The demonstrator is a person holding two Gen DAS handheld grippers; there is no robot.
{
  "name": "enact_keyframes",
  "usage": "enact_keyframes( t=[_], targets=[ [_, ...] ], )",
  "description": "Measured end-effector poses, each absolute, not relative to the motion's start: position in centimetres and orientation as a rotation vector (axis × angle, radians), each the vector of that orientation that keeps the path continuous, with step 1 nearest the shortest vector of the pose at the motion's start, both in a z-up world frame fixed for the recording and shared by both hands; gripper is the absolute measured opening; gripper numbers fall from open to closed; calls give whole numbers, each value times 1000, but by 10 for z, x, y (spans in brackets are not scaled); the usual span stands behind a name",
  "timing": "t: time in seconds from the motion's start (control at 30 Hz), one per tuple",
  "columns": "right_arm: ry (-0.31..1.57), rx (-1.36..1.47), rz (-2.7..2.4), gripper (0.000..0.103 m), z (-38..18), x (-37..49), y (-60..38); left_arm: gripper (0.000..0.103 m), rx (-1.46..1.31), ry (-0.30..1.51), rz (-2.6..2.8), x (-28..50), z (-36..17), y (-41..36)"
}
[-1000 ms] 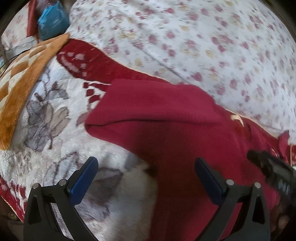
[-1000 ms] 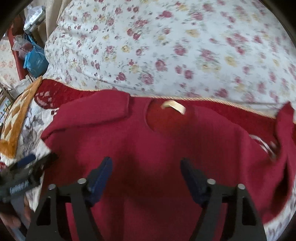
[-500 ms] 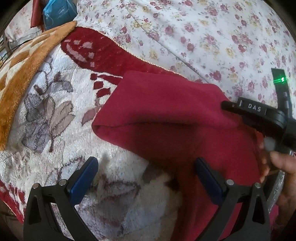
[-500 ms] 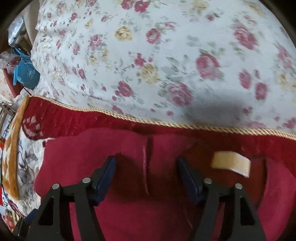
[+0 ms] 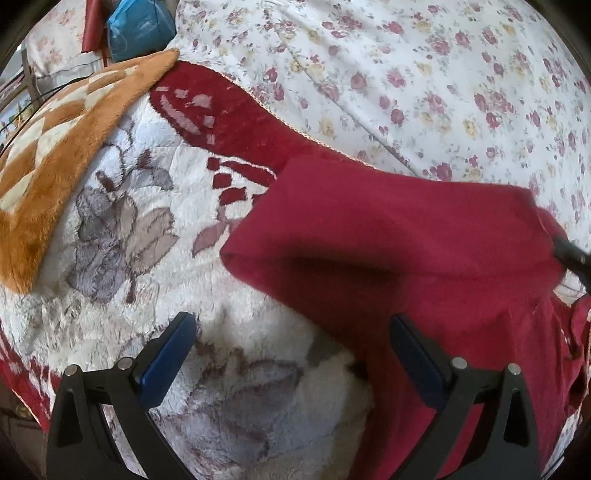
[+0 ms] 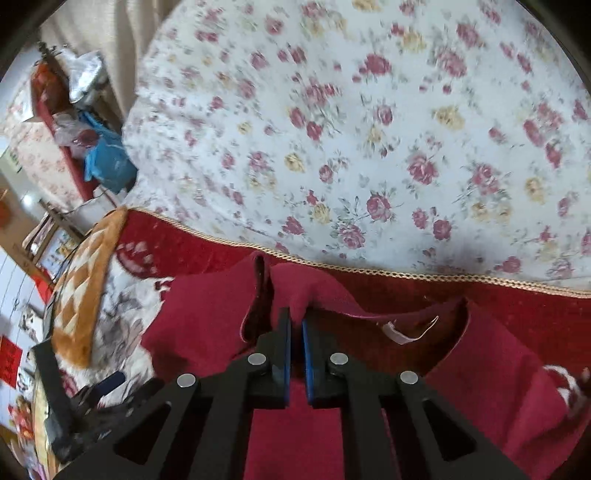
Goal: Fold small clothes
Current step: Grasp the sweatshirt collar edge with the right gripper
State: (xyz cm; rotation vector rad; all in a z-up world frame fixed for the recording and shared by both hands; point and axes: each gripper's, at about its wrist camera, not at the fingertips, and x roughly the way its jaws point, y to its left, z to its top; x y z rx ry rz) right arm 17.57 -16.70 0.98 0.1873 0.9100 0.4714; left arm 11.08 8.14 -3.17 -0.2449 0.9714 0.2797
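A dark red small sweater (image 5: pixel 406 240) lies on the blanket, neck away from me, with its left sleeve folded in over the body. In the right wrist view my right gripper (image 6: pixel 296 321) has its jaws closing to shut; the pads press on a raised pinch of the sweater (image 6: pixel 207 314) just left of the neck opening. The pale neck label (image 6: pixel 400 334) shows to the right. My left gripper (image 5: pixel 291 321) hangs open above the blanket and the sweater's left edge, with nothing between its fingers. At the right edge of the left wrist view a dark tip of the right gripper (image 5: pixel 572 254) shows.
The sweater rests on a white fleece blanket (image 5: pixel 147 229) with grey flowers and a red border. An orange checked blanket (image 5: pixel 55 166) lies at the left. A rose-print quilt (image 5: pixel 406 74) rises behind. A blue bag (image 5: pixel 136 26) sits at the far left.
My right gripper went from open above the sweater's body forward to the neck, shut on the fabric there and lifted it. The left gripper stayed open and nearly still.
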Motion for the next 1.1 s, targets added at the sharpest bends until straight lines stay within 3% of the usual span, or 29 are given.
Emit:
enact_keyframes(
  t=[0.03,0.07,0.1,0.17,0.43,0.57,0.63,0.67,0.7,0.8,1.1],
  targets=[
    [918,143,439,12,6,175,-163,103,-244,975,284,110,-33,81],
    [927,128,424,26,0,176,-164,103,-250,982,284,110,-34,80],
    [946,121,407,53,-7,179,-162,103,-262,988,276,110,-36,80],
    [973,128,361,71,-18,185,-164,103,-265,993,259,109,-36,79],
    [910,154,401,71,-6,196,-148,103,-273,1004,245,110,-37,82],
    [950,150,410,70,-14,226,-125,103,-262,1007,233,114,-37,76],
    [1062,79,392,68,-34,247,-110,103,-245,1012,226,115,-38,73],
    [1115,52,359,60,-43,252,-107,103,-239,1014,219,117,-37,72],
    [1167,40,334,38,-54,258,-105,103,-235,1013,218,117,-37,71],
    [1152,41,345,16,-56,256,-105,103,-224,1015,234,120,-39,72],
    [915,69,507,15,44,208,-117,103,-254,991,266,115,-35,80]
  ],
)
